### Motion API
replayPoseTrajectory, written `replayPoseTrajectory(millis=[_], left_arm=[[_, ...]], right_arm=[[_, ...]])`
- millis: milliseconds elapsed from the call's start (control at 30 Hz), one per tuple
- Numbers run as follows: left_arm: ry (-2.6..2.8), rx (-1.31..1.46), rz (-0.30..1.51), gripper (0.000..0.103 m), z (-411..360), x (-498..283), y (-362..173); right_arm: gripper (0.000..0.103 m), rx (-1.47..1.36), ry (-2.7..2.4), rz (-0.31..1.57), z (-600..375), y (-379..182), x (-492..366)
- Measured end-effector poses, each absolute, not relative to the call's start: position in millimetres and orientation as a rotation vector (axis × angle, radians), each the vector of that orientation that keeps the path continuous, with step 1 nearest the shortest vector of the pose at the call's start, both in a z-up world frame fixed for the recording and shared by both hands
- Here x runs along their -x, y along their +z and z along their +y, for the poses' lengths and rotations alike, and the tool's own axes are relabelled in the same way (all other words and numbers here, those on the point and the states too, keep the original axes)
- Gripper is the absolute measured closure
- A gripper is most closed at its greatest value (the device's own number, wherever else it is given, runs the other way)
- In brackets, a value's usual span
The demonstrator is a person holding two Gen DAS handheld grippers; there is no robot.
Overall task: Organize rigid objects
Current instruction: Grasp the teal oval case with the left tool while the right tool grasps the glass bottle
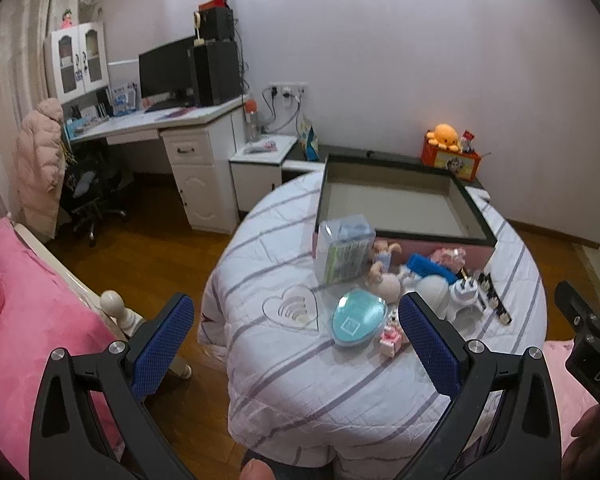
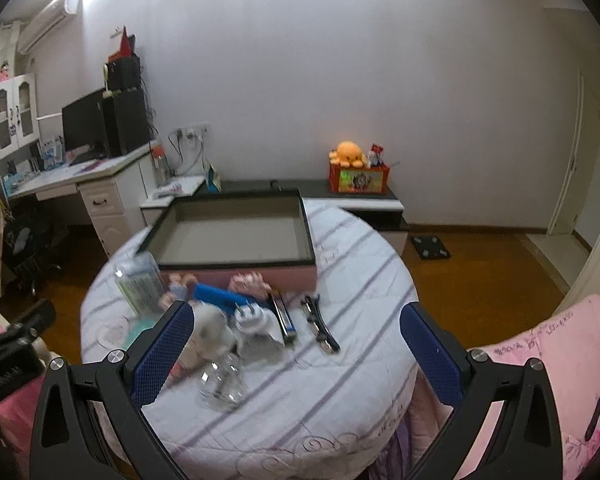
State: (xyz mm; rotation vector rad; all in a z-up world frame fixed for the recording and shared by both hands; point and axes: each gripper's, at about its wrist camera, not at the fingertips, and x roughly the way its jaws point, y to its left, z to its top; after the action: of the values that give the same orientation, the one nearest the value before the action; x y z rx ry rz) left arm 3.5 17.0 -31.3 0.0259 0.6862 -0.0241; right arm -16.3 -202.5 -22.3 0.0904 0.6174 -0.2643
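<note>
A: Two grippers, both spread wide, nothing between the pads. Left gripper point(image 1: 296, 344) hangs over the near-left part of the round table point(image 1: 284, 392); right gripper point(image 2: 296, 352) over the near side too.

B: Where's the stuff?

A: Clustered just in front of the tray point(image 1: 400, 200), which sits at the far side of the table with nothing visible inside. Clear box point(image 1: 342, 250) touches the tray's near-left corner. Teal oval case point(image 1: 358, 320) lies nearer, beside a small pink toy point(image 1: 391, 340). Doll point(image 1: 384, 276), blue block point(image 1: 430, 266), white plug point(image 2: 250, 320) bunched together along the tray's front wall.

B: Right side?

A: Harmonica point(image 2: 284, 320) and black hair clip point(image 2: 320, 324) lie side by side, apart from each other, right of the plug. Clear glass piece point(image 2: 222, 384) sits nearest, close to the right gripper's left finger point(image 2: 162, 356).

B: Free room?

A: Bare striped cloth along the near edge and the whole right rim. Heart-shaped clear piece point(image 1: 294, 308) lies left of the teal case, near the table's left edge. Pink bed point(image 1: 32, 320) flanks the left.
</note>
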Motion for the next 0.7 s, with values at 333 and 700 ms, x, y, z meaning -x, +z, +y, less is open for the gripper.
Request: replayPoseTrajectory(millis=[333, 700], left_arm=[[-0.045, -0.03, 0.772, 0.0, 18.8, -18.5, -70.8], [-0.071, -0.074, 0.859, 0.0, 10.3, -52.3, -114.7]], right_arm=[[0.0, -0.08, -0.236, 0.71, -209.0, -64.5, 5.8], [0.0, -0.071, -0.145, 0.806, -190.0, -103.7, -20.2]])
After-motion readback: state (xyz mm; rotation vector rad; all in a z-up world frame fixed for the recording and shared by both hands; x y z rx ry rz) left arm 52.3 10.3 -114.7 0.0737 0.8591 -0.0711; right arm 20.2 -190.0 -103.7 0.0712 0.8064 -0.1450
